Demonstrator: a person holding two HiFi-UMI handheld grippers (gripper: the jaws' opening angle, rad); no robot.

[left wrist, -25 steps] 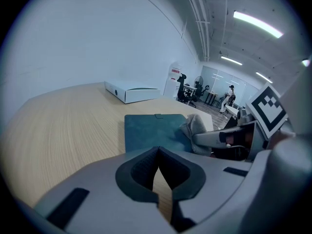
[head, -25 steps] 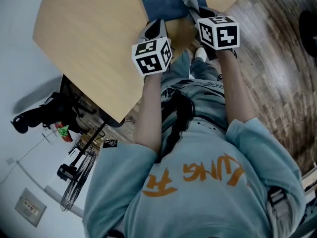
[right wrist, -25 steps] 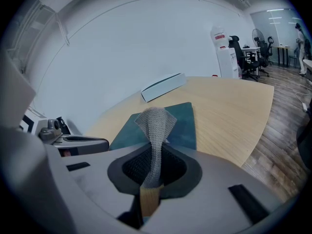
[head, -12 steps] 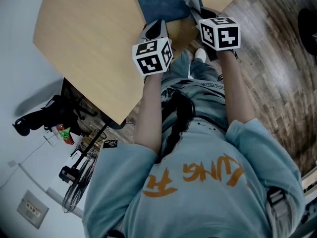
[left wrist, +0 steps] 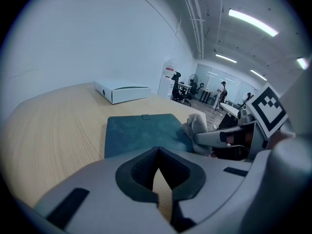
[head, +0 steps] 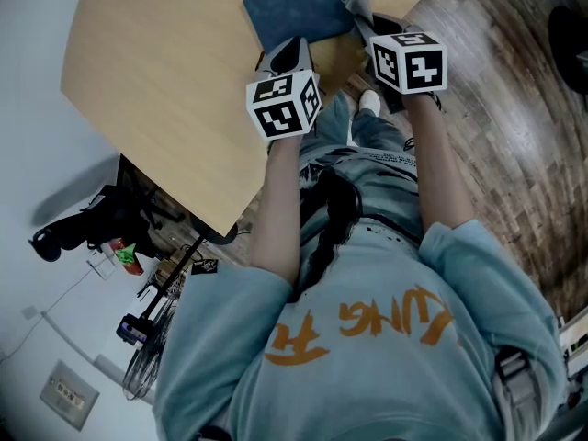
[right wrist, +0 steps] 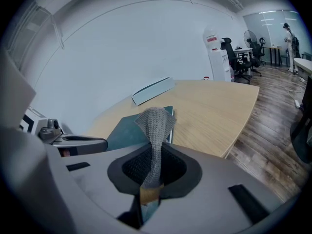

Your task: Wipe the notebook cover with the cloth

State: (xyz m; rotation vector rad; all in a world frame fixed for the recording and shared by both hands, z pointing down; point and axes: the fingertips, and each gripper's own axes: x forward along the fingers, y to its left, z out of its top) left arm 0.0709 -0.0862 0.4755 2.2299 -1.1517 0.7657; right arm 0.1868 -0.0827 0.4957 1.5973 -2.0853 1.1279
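Note:
A dark blue notebook [head: 296, 9] lies flat near the table's front edge. My right gripper [head: 361, 20] is shut on a grey knitted cloth [head: 356, 4], which rests at the notebook's right near corner. In the right gripper view the cloth [right wrist: 155, 126] sticks up from between the jaws, with the notebook [right wrist: 124, 130] just beyond. My left gripper [head: 283, 53] hovers at the notebook's near edge, shut and holding nothing. In the left gripper view the notebook [left wrist: 139, 130] lies straight ahead, with the cloth [left wrist: 196, 126] at its right.
A white flat box [left wrist: 122, 90] lies farther back on the wooden table [head: 175, 72]. The table edge runs just right of the notebook, with wood floor [head: 514, 108] below. The person's legs and a shoe [head: 369, 102] are under the grippers.
In the head view the notebook sits a little further left than a second ago, with the cloth still at its right corner. Both grippers have barely moved.

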